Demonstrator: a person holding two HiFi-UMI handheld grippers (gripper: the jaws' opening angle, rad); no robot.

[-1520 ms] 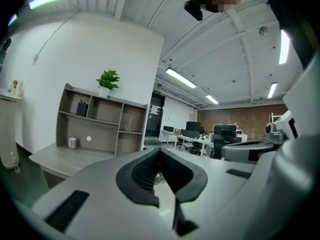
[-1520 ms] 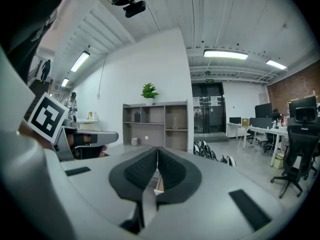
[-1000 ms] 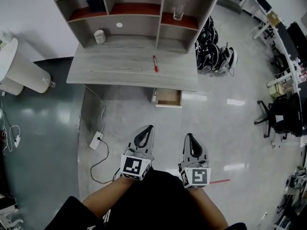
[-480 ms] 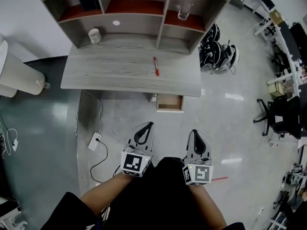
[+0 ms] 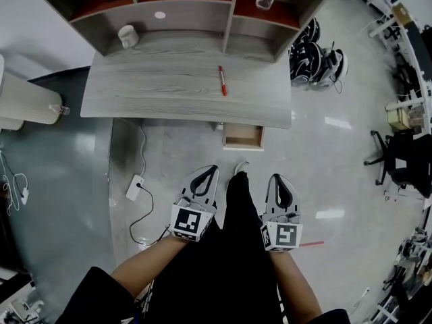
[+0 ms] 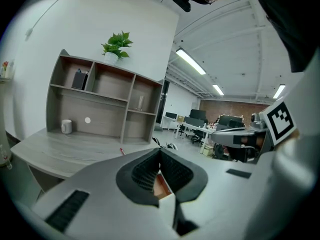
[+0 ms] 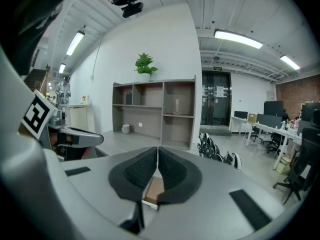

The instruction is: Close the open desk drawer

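A grey wooden desk [image 5: 169, 96] stands ahead, and its small drawer [image 5: 244, 136] juts open from under the front edge, right of centre, showing a brown inside. My left gripper [image 5: 209, 173] and right gripper [image 5: 279, 180] hover side by side over the floor, well short of the drawer, both shut and empty. A leg and shoe [image 5: 239, 174] reach forward between them. Through the left gripper's jaws I see the drawer's brown inside [image 6: 161, 186]; the drawer [image 7: 152, 191] also shows past the right gripper's tips.
A red pen [image 5: 221, 80] lies on the desktop and a white mug [image 5: 126, 36] sits in the hutch [image 5: 189, 12] behind. A cable and power strip [image 5: 136, 187] lie on the floor at the left. Helmets [image 5: 317, 56] are piled right of the desk.
The desk and open drawer have come nearer in the head view as I walk forward. A leg has swung forward between the grippers. Both grippers stay shut.
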